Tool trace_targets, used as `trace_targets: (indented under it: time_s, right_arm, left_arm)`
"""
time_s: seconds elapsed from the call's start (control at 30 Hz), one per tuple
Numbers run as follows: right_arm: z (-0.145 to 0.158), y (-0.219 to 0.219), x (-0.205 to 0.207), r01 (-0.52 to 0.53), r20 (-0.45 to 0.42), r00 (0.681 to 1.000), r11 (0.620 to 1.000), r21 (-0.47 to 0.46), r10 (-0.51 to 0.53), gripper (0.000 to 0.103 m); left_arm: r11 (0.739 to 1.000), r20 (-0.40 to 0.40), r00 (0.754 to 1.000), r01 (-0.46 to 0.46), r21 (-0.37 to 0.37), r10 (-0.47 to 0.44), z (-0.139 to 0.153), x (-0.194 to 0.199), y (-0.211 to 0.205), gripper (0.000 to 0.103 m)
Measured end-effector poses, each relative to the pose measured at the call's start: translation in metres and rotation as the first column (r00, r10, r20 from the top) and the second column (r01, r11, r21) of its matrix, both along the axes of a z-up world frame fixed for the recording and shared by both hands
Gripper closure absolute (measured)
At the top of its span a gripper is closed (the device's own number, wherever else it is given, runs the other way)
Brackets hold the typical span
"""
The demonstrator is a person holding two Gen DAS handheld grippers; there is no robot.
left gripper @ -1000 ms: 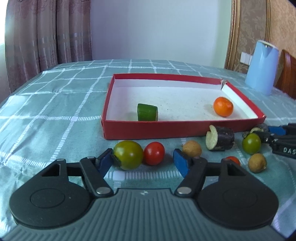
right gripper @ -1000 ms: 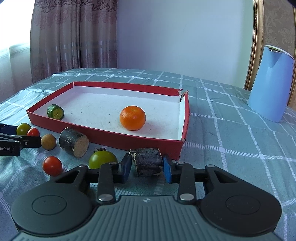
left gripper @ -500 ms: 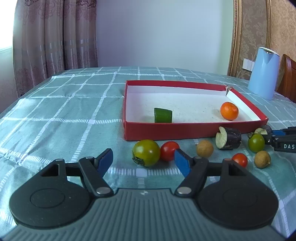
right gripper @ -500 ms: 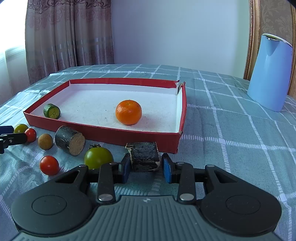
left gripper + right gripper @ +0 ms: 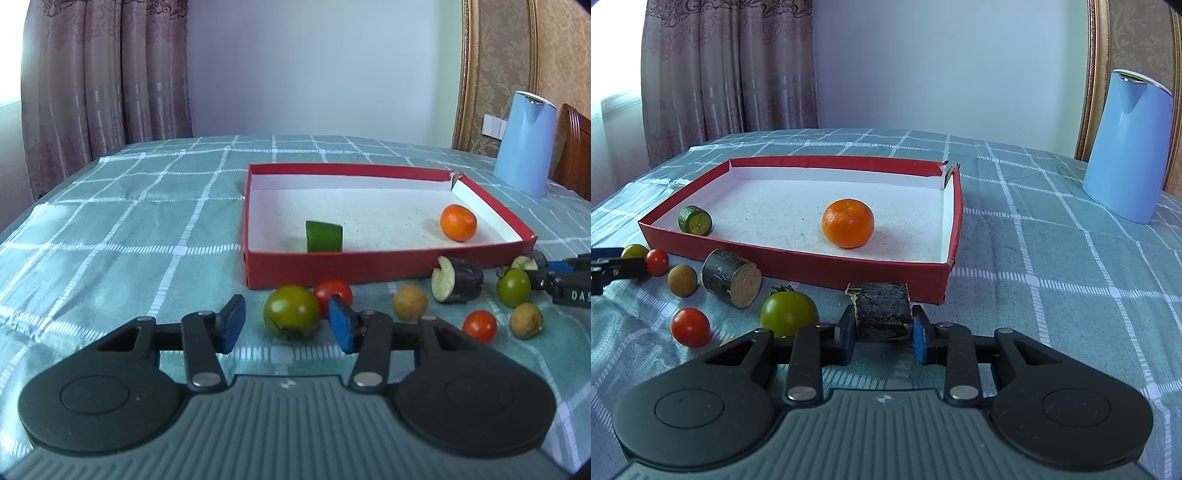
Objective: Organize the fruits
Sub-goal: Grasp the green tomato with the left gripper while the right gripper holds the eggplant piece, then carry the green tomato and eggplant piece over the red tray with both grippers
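Observation:
A red tray (image 5: 388,264) with a white floor holds a cucumber piece (image 5: 324,236) and a tangerine (image 5: 458,222). In front of it lie loose tomatoes, two brown longans and an eggplant chunk (image 5: 458,280). My left gripper (image 5: 286,325) has its jaws closing around a large green tomato (image 5: 291,312); small gaps still show at both pads. A red cherry tomato (image 5: 332,291) sits just behind it. My right gripper (image 5: 882,334) is shut on a dark, blocky eggplant piece (image 5: 881,308) just before the tray's near right corner.
A blue kettle (image 5: 1126,147) stands at the far right on the green checked tablecloth (image 5: 1052,258). A second green tomato (image 5: 788,314), a red tomato (image 5: 690,326) and a longan (image 5: 682,280) lie left of my right gripper. Curtains hang behind the table.
The left gripper's jaws have narrowed, and the green tomato now lies between the pads instead of beside the left one. The right gripper still grips the dark piece, slightly tighter.

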State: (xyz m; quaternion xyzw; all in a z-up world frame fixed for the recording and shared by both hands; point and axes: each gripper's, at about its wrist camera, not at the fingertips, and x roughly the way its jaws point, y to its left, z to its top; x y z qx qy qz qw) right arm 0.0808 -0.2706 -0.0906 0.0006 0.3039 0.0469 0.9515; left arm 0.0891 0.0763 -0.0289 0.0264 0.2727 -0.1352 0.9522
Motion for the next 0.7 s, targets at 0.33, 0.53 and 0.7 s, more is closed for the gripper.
trace_targets:
  time_s: [0.33,0.53,0.7]
  right_arm:
    - [0.001,-0.003,-0.002,0.011,0.002,1.0,1.0,0.026,-0.011,0.074]
    - [0.002,-0.005,-0.003,0.024,0.012,1.0,0.999,0.041,-0.024,0.074]
    - [0.001,-0.006,-0.004,0.021,0.012,1.0,0.999,0.044,-0.021,0.074]
  left_arm:
    - [0.999,-0.019,1.0,0.011,-0.044,-0.012,-0.002,-0.002,0.006,0.073]
    - [0.999,0.003,0.999,-0.034,-0.026,0.034,-0.001,-0.008,0.005,0.074]
    - [0.999,0.003,0.999,-0.036,-0.018,0.037,-0.001,-0.01,0.005,0.074]
